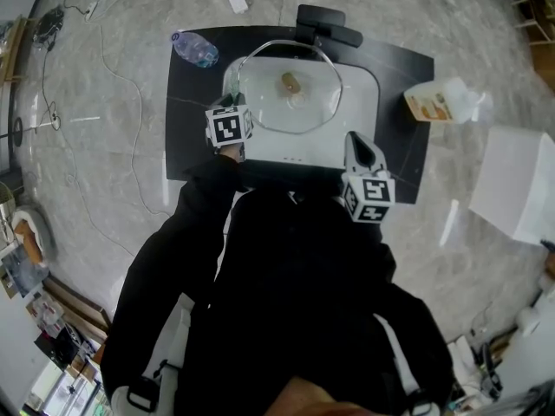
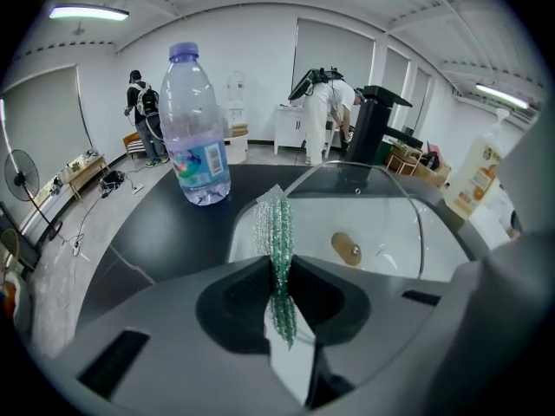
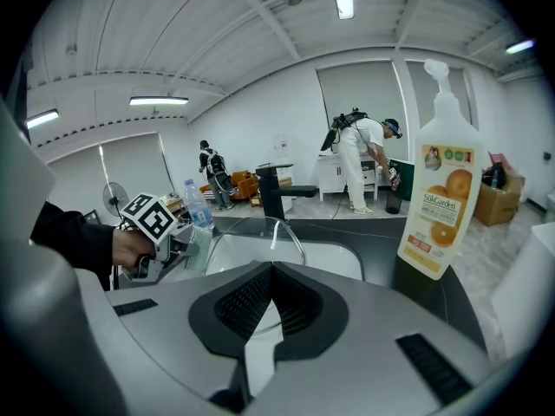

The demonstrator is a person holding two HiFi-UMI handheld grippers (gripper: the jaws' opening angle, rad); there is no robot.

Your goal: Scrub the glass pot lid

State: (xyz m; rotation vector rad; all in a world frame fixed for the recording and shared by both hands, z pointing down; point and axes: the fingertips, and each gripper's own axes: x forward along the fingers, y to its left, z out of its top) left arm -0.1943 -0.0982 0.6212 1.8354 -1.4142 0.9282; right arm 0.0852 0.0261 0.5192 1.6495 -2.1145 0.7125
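Note:
The glass pot lid (image 1: 290, 94) leans in the white sink (image 1: 360, 115), its brown knob (image 2: 347, 248) facing up. My left gripper (image 1: 231, 104) is at the sink's left rim, beside the lid, shut on a green and silver mesh scrubber (image 2: 276, 219) that stands up between the jaws. Over the sink's near right corner, my right gripper (image 1: 355, 139) is shut with nothing in it. In the right gripper view the lid's rim (image 3: 279, 229) shows just beyond my right gripper (image 3: 270, 267), with the left gripper (image 3: 156, 232) at the left.
A black faucet (image 1: 325, 26) stands behind the sink on the black counter (image 1: 195, 120). A water bottle (image 2: 195, 128) is at the back left. An orange dish-soap bottle (image 3: 438, 198) is on the right. A white box (image 1: 520, 180) sits further right. People stand in the far room.

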